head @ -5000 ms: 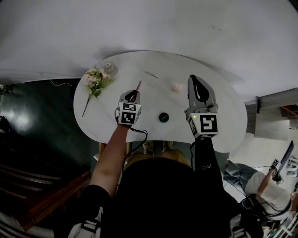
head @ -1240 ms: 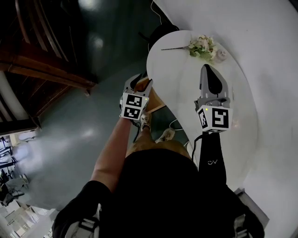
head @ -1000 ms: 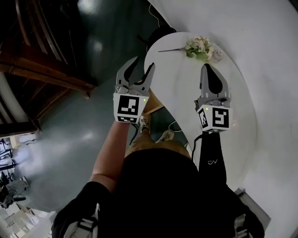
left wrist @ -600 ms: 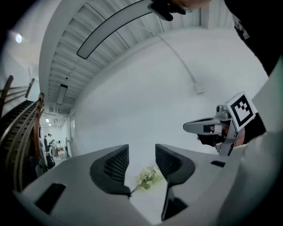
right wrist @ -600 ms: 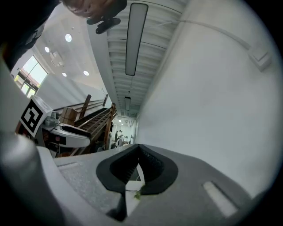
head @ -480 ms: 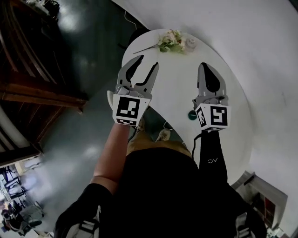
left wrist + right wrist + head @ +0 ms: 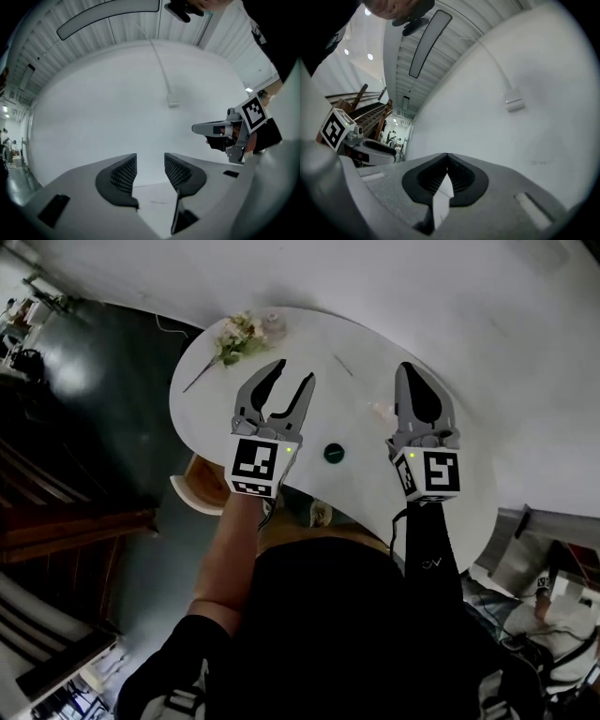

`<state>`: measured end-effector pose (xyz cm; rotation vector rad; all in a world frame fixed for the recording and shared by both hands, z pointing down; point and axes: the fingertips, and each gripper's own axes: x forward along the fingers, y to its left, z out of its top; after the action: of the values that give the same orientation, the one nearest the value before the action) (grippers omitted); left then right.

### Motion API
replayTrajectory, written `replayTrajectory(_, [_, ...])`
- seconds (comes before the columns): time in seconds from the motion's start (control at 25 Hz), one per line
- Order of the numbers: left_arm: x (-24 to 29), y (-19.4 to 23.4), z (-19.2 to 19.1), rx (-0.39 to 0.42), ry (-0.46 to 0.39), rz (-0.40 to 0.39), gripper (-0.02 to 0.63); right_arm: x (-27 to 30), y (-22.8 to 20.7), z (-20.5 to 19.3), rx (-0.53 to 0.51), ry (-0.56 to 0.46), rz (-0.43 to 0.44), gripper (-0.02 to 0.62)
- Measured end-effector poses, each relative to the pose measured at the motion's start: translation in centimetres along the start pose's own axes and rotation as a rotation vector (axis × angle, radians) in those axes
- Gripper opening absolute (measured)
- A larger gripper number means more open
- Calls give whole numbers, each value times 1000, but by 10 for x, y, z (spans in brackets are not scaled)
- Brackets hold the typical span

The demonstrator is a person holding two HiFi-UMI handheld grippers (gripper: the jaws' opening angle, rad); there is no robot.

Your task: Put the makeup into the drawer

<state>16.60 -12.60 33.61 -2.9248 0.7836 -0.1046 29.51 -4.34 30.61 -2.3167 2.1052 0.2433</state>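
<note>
hovering above the table (image 7: 309, 338), left gripper (image 7: 292, 373) wide and empty, right gripper (image 7: 410, 367) closed; dark disc (image 7: 333, 453), perhaps makeup, between them.

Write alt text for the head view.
A person holds two grippers over a white table: the left gripper with jaws apart and empty, the right gripper with jaws together. A dark disc lies on the table between them; flowers lie at its far left edge.

Wooden part (image 7: 197, 486): mostly hidden under the table (image 7: 206, 399) rim; we could not tell what it was.
Dark round item (image 7: 333, 453): too small for us to name.
Pale item (image 7: 379, 411): small and blurred; we could not identify it.
Person (image 7: 548, 629): cut off by the lower right edge.
</note>
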Motion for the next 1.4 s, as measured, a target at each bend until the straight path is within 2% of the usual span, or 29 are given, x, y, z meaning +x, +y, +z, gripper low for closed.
replayTrajectory(0.2, [18, -42, -3, 6, 10, -108, 176, -22, -21, 2, 0, -2, -46, 5])
replayTrajectory(0.32, [26, -67, -30, 27, 80, -215, 156, -25, -21, 2, 13, -7, -52, 5])
replayTrajectory(0.52, [22, -112, -137, 92, 382, -429, 156, -28, -19, -5, 12, 13, -54, 5])
replayTrajectory(0.64, [10, -134, -198, 124, 549, -529, 156, -31, -22, -10, 14, 27, -67, 5])
replayTrajectory(0.8, [-8, -149, -265, 159, 738, -598, 156, -33, -28, -13, 19, 29, -82, 5])
replayTrajectory(0.92, [-19, -156, -301, 217, 838, -623, 143, -35, -32, -13, 10, 31, -86, 5])
replayTrajectory(0.96, [-22, -158, -308, 237, 856, -631, 83, -36, -33, -13, 5, 32, -85, 5])
replayTrajectory(1.08, [-25, -161, -312, 269, 877, -651, 17, -39, -33, -15, 6, 40, -95, 5])
replayTrajectory(1.24, [-24, -162, -309, 298, 876, -677, 8, -40, -35, -17, 1, 45, -101, 5])
replayTrajectory(1.4, [-10, -153, -281, 286, 798, -631, 8, -42, -36, -14, -7, 38, -104, 5])
